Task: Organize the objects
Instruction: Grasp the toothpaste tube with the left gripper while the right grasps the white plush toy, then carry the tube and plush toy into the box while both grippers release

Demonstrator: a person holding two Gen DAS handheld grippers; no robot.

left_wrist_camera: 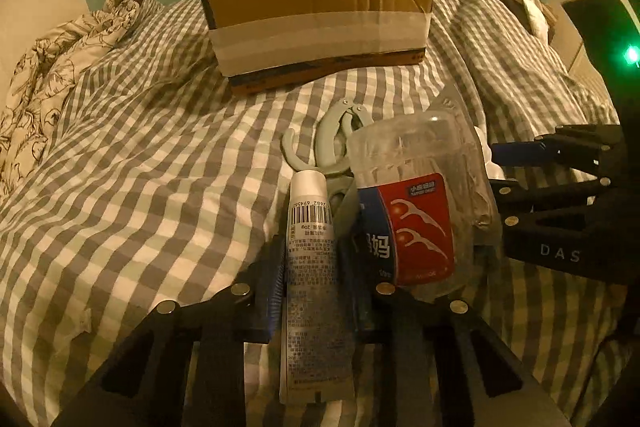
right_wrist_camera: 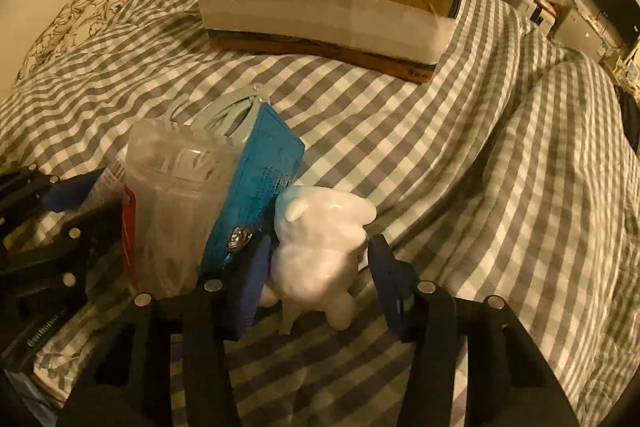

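Gripping the white tube (left_wrist_camera: 310, 291), left gripper (left_wrist_camera: 316, 291) has its pads pinched on the tube's sides, just beside the floss-pick jar (left_wrist_camera: 412, 203). Right gripper (right_wrist_camera: 320, 263) brackets the white figurine (right_wrist_camera: 316, 247) on the jar's other side w/ the blue case (right_wrist_camera: 260, 187) leaning between; grip looks narrow, but contact on its far side is unclear. Risk: lifting either could nudge the jar, toppling the case, bc everything's crowded. Cardboard box (left_wrist_camera: 320, 23) sits well beyond the jar.

Beyond the left hand-held gripper (left_wrist_camera: 316, 291), the pale clip (left_wrist_camera: 332, 143) is half covered by the floss-pick jar (left_wrist_camera: 416, 203) and the white tube (left_wrist_camera: 310, 267). The tube's small print is unreadable.
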